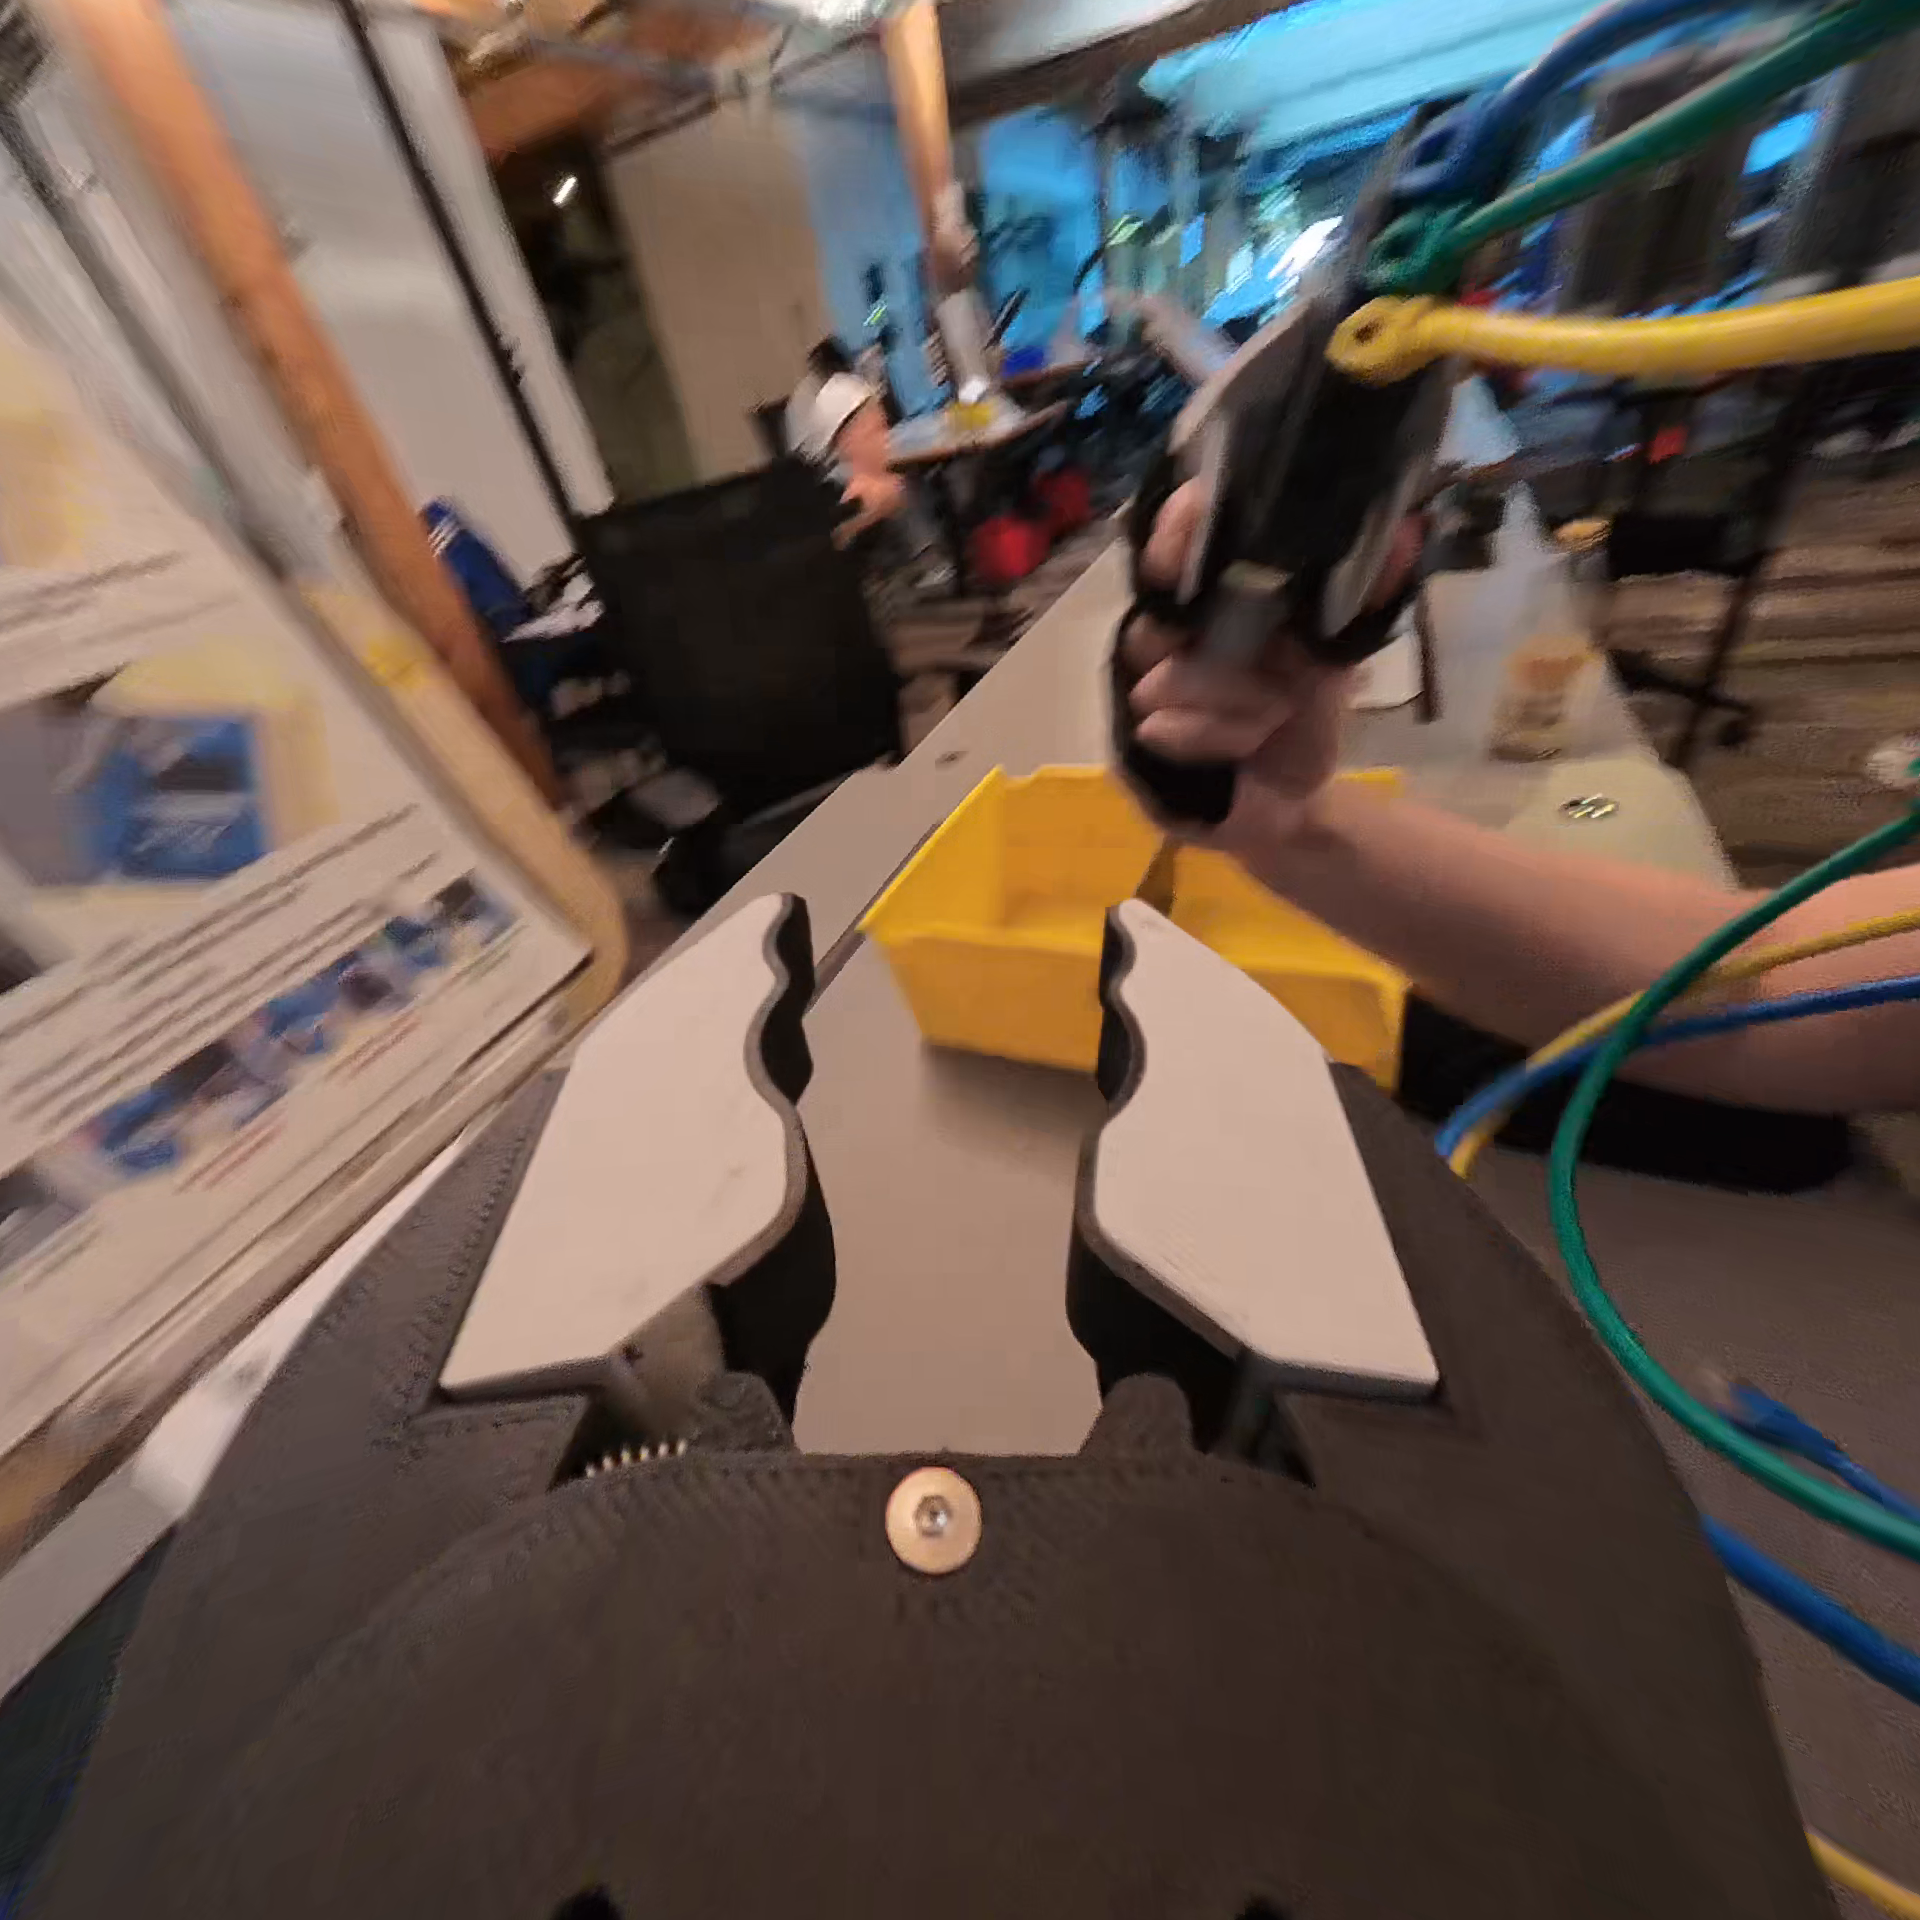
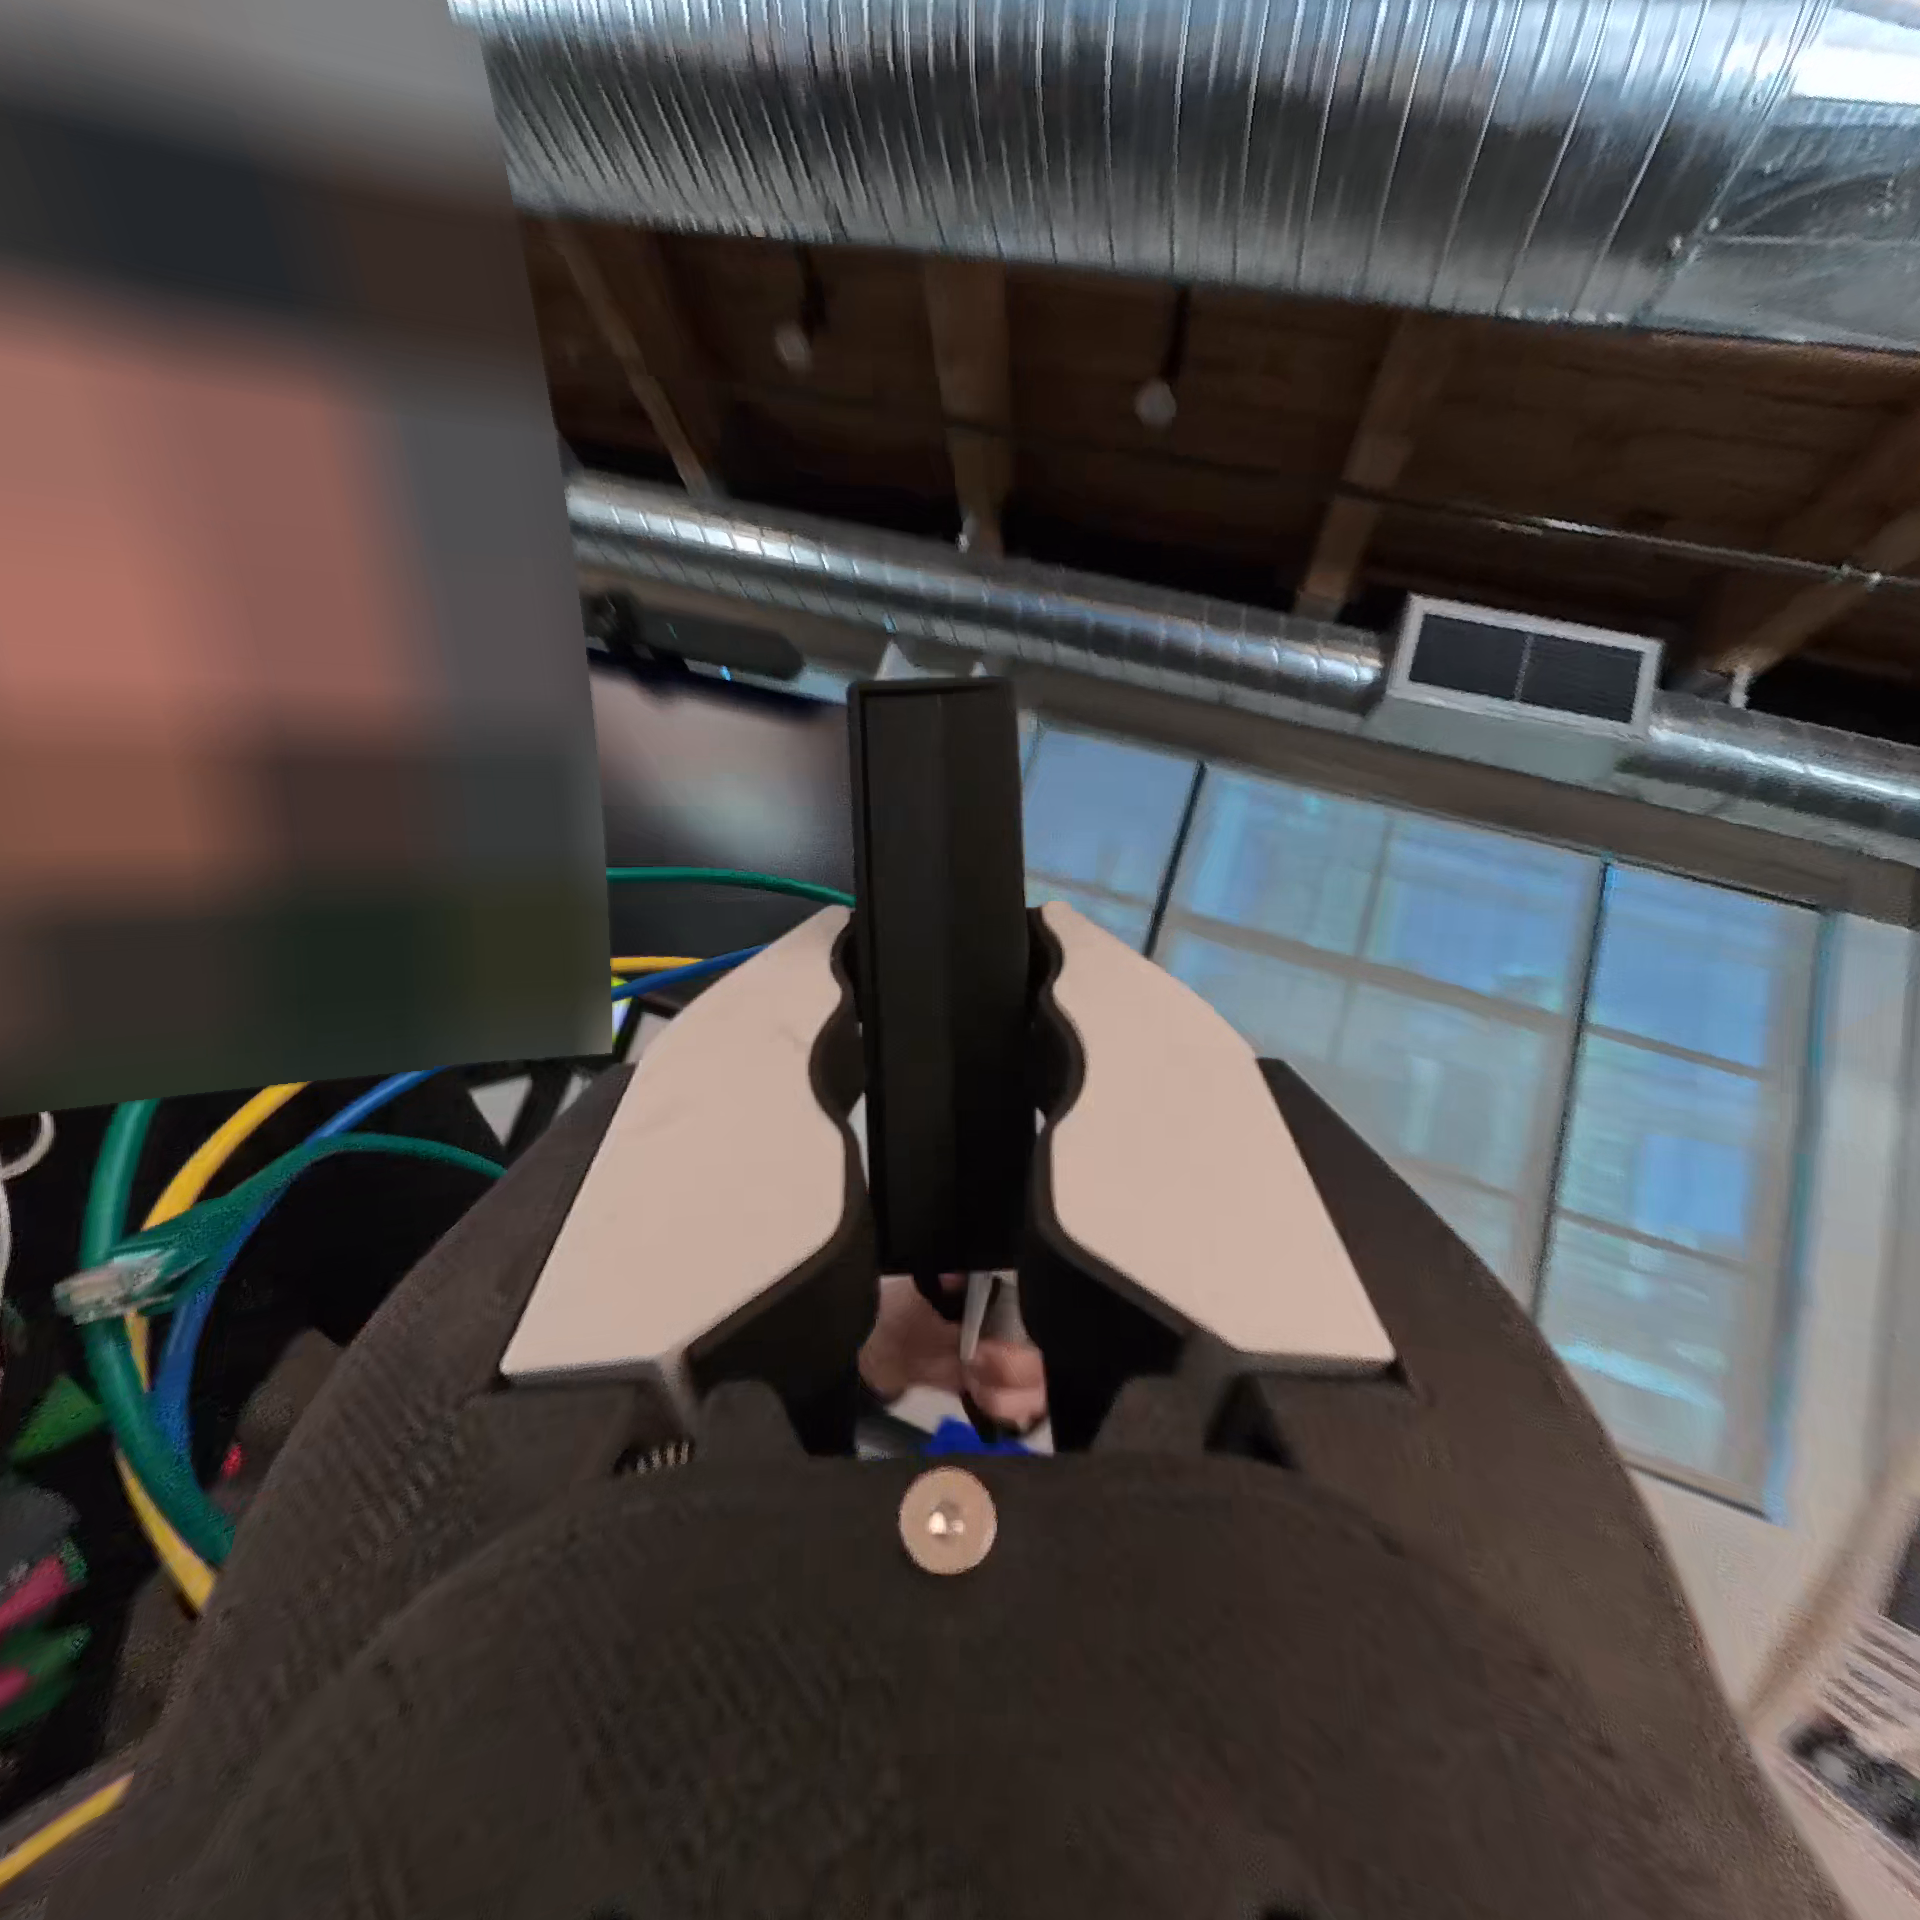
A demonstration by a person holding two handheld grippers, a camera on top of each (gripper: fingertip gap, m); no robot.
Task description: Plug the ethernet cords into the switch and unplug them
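Your right claw (image 2: 945,997) grips the black switch (image 2: 940,935), raised toward the ceiling. Your left claw (image 1: 951,977) gapes wide, empty, over the counter (image 1: 935,1195) before a yellow bin (image 1: 1018,935). Cords (image 1: 1621,343) hang from the switch.

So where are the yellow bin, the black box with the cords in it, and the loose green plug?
yellow bin (image 1: 997,987): left wrist view, front wall.
switch (image 2: 940,966): right wrist view, black side between the fingers.
green plug (image 2: 120,1286): right wrist view, its clear tip.
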